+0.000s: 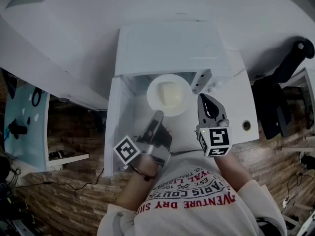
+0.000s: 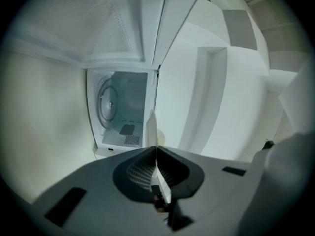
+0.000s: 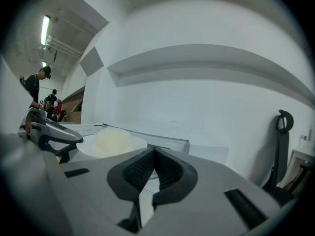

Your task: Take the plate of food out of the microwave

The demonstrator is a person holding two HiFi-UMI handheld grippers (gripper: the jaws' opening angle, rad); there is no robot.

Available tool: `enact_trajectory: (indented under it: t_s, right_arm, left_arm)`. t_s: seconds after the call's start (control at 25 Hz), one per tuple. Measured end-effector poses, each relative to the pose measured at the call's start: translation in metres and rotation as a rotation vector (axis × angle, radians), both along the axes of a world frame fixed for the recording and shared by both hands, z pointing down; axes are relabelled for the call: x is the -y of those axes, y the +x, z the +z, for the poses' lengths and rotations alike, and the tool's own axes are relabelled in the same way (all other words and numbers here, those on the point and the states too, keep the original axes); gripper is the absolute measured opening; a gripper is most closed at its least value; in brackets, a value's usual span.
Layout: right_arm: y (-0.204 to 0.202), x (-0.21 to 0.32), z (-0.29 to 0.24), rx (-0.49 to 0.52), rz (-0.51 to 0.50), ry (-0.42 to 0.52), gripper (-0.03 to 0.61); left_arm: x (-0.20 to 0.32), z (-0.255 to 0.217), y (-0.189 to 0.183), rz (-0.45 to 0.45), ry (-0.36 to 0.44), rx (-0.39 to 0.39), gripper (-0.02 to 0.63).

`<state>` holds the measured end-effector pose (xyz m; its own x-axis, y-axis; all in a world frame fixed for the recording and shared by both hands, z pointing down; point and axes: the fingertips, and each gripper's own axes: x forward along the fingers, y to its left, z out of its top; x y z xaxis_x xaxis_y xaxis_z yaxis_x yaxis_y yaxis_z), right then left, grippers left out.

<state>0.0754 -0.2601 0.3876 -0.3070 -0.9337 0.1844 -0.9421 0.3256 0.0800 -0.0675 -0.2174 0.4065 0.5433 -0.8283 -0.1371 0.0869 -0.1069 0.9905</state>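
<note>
Presently left gripper (image 1: 157,117) is clamped on the near rim of the plate (image 1: 152,93), which lies ahead at frame centre before the microwave (image 1: 170,48); right gripper (image 1: 204,102), jaws together, sits empty alongside.

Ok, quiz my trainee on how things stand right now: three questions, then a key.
1. True or false: the right gripper holds the plate.
2. The microwave door is: A) shut, B) open, swung to the left, C) missing.
3. Fill in: the left gripper is shut on the plate's ____.

Key: 1 false, the right gripper is shut and empty. 2 B. 3 rim.
</note>
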Motion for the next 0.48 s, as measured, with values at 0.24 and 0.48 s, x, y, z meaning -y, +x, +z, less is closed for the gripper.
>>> enact_trajectory:
  t_s: [0.24, 0.48]
  right_arm:
    - [-0.0001, 0.0007, 0.0012, 0.003, 0.003, -0.001, 0.011]
    - [-0.0021, 0.0026, 0.0011, -0.003, 0.009, 0.0, 0.011]
  left_arm:
    - [0.0005, -0.0005, 0.001, 0.003, 0.004, 0.002, 0.014]
    - [0.001, -0.0018, -0.0011, 0.008, 0.017, 0.012, 0.014]
